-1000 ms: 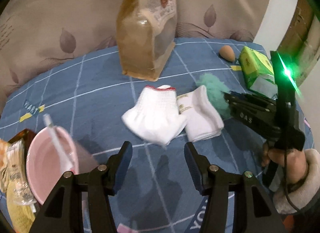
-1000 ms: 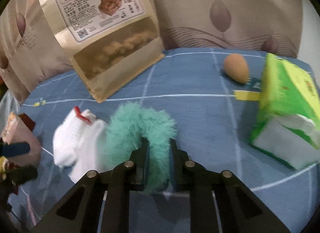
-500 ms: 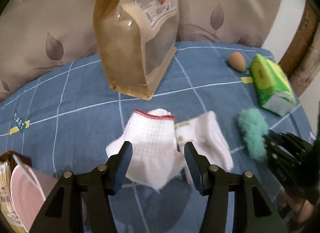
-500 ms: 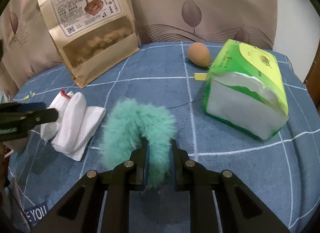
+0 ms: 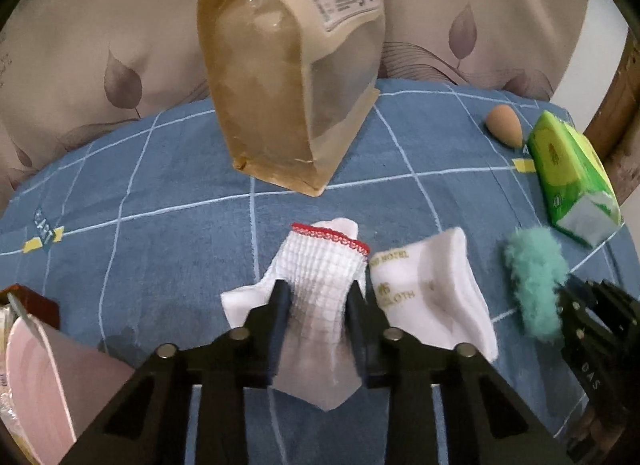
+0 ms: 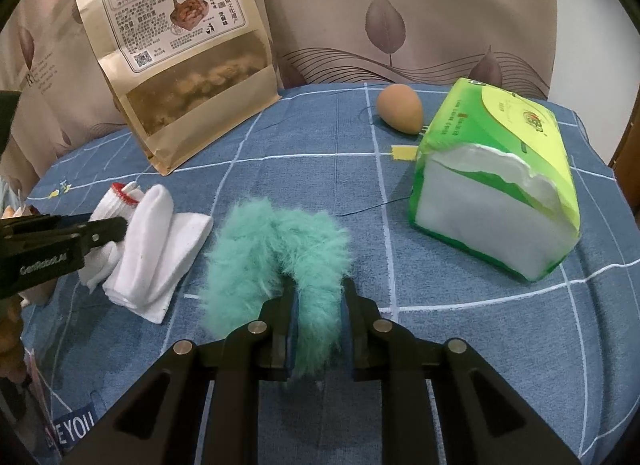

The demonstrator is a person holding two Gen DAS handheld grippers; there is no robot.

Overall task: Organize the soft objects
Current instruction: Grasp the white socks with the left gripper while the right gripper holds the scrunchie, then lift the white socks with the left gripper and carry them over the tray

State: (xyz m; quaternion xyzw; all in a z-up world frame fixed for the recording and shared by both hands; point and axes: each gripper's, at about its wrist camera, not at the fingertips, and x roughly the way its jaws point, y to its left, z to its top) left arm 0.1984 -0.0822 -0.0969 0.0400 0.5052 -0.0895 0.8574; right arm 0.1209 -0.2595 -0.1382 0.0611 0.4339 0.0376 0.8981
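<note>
My left gripper (image 5: 318,305) is closed around a white waffle-knit sock with a red cuff (image 5: 324,265) lying on the blue checked cloth (image 5: 160,233). A folded white hotel cloth (image 5: 428,289) lies right beside it. In the right wrist view the left gripper (image 6: 116,227) sits on the sock (image 6: 120,193) next to the folded cloth (image 6: 160,249). My right gripper (image 6: 318,297) is shut on a fluffy teal scrunchie (image 6: 276,249), which rests on the cloth; it also shows in the left wrist view (image 5: 534,281).
A tall brown snack pouch (image 6: 180,53) stands at the back. A tan egg-shaped sponge (image 6: 400,107) and a green tissue pack (image 6: 496,185) lie at the right. A pink bowl (image 5: 40,381) sits at the left front. A leaf-print curtain (image 6: 400,17) hangs behind.
My left gripper moved forward onto the red-cuffed sock and closed around it. My right gripper carried the teal scrunchie rightward, away from the socks, toward the tissue pack.
</note>
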